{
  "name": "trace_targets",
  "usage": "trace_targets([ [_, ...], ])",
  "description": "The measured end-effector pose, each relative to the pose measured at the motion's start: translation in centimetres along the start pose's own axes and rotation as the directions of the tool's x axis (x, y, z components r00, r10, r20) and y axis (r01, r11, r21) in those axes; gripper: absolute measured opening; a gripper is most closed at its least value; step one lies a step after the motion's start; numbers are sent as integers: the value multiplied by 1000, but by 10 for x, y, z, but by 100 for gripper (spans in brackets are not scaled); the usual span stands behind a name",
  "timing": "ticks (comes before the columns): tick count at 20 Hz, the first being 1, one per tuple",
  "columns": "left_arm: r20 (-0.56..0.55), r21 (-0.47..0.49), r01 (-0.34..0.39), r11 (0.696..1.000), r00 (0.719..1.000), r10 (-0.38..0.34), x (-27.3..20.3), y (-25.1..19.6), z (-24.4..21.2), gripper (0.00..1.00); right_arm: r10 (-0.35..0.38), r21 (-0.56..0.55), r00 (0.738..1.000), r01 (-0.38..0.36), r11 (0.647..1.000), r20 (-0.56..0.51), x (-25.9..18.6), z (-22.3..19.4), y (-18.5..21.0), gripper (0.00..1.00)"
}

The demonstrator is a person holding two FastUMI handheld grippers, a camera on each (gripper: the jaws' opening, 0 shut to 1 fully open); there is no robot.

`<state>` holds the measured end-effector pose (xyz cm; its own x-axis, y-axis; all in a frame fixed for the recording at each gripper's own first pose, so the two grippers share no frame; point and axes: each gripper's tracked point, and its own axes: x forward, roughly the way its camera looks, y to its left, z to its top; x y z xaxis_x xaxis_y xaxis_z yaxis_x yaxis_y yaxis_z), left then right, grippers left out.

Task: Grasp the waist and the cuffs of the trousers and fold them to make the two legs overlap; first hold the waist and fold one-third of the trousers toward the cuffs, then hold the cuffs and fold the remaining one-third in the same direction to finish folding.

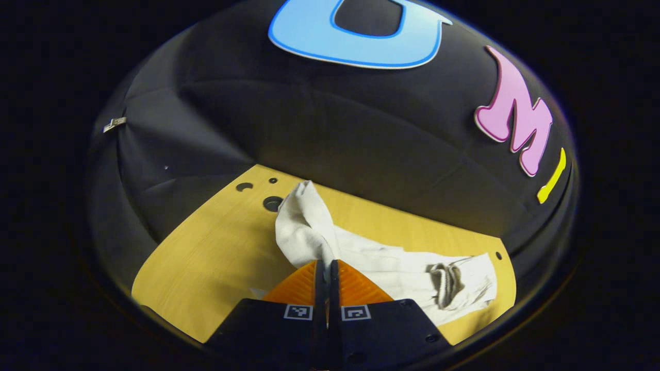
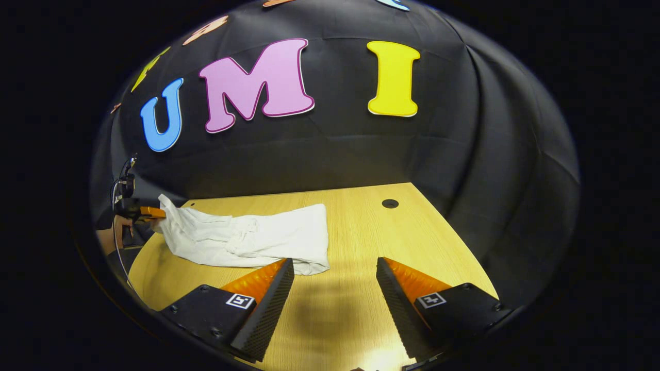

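Trousers (image 1: 392, 268) lie lengthwise on the table (image 1: 216, 257), legs seemingly overlapped already. We pinch one end (waist or cuff, unclear) in our left gripper (image 1: 326, 268); our right gripper (image 2: 335, 273) stands spread beside the other end. Both thirds-folds remain.

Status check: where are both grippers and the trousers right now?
Left gripper shut on one end of the white cloth trousers, lifting it. Right gripper open, holding nothing, near their other end. Trousers lie bunched on the wooden table. Nothing in the way.
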<state>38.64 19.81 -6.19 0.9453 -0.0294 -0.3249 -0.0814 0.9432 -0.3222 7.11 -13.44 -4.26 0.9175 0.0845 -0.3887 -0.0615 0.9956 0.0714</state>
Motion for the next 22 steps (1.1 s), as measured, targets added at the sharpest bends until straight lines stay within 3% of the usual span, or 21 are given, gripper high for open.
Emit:
trace_targets([
  [9,46,81,206,975,977,-210,-19,-164,25,6,-20,15,1000,19,1000,13,-8,-8,-23,99],
  [16,-10,83,376,923,926,-377,-25,-283,-9,6,-59,79,998,57,995,25,-17,-11,-48,99],
  [22,-89,60,481,875,876,-475,-12,-367,-52,6,-71,62,997,69,996,29,-30,-18,-56,99],
])
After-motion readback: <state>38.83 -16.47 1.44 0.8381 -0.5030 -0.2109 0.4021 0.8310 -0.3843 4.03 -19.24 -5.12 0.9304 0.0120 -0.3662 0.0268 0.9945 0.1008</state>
